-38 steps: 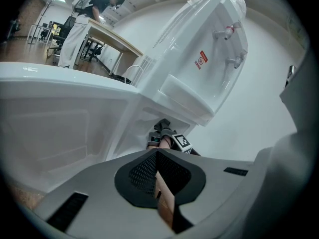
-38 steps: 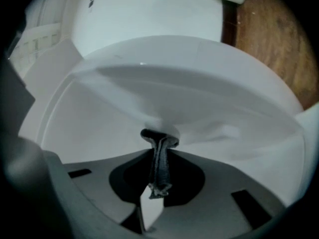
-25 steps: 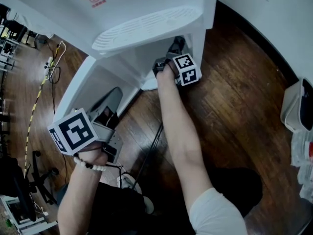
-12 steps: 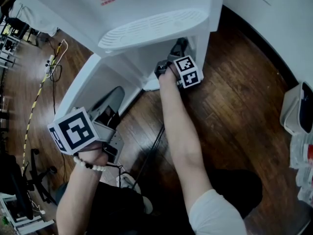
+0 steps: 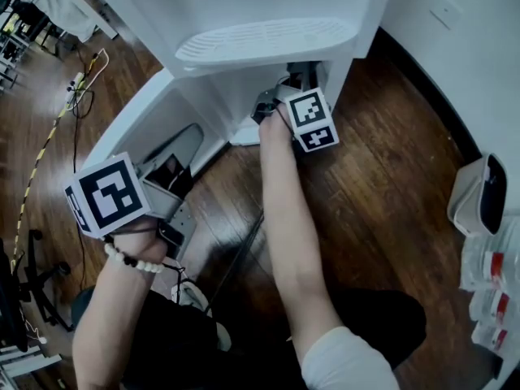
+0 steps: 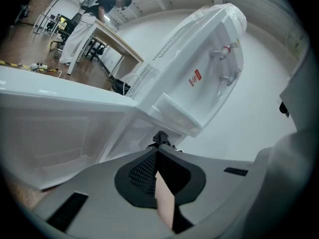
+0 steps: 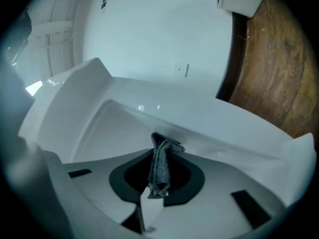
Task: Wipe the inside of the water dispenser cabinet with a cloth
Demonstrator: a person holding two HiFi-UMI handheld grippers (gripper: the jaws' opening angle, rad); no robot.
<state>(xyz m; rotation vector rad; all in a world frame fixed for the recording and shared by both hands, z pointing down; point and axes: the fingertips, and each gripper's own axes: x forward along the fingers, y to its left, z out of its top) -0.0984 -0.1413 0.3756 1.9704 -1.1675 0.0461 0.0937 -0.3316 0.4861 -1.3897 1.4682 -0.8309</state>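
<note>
The white water dispenser (image 5: 268,6) stands at the top of the head view, its lower cabinet (image 5: 236,96) open and its door (image 5: 134,128) swung out to the left. My right gripper (image 5: 280,96) reaches into the cabinet opening under the drip tray (image 5: 264,39). In the right gripper view it (image 7: 159,146) is shut on a folded grey cloth (image 7: 160,166), whose tip lies against the white inner cabinet surface (image 7: 149,118). My left gripper (image 5: 180,154) hangs beside the open door. Its jaws (image 6: 159,139) are shut with nothing between them, pointing up at the dispenser (image 6: 199,68).
Dark wooden floor (image 5: 390,185) surrounds the dispenser. A white bin (image 5: 478,197) and packaged goods (image 5: 487,283) stand at the right by the wall (image 5: 455,31). Cables (image 5: 81,96) and a yellow-black strip (image 5: 36,177) lie on the floor at the left. A shoe (image 5: 195,299) shows below.
The head view has shifted slightly. The right gripper stays in the cabinet opening with the cloth. The left gripper sits a little higher and further left in the view.
</note>
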